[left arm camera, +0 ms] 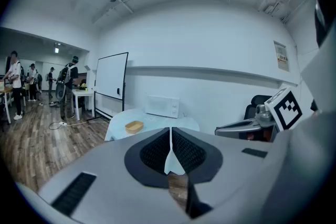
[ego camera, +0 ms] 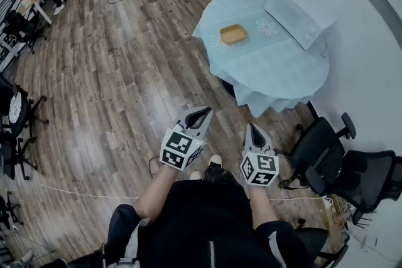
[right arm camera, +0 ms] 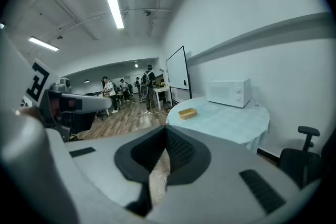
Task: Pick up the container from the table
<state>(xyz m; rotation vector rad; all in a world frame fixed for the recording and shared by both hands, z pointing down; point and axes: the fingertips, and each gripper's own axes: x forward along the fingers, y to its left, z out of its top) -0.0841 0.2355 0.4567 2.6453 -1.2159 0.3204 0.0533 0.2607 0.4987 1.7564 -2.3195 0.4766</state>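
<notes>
One shallow yellow container sits on the single round table in the upper right of the head view, near one white microwave; what it holds is too small to tell. Two black office chairs stand at lower right. The left gripper and right gripper hang side by side at bottom centre, tilted slightly down, well apart from the table, each with its jaws pressed together and empty.

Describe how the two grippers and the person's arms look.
The left gripper and right gripper are pale grey wedges that taper to a point, lined inside with black ribbed pads. Each carries a cube with black-and-white square markers. The person wears a black top, and the forearms are bare.
</notes>
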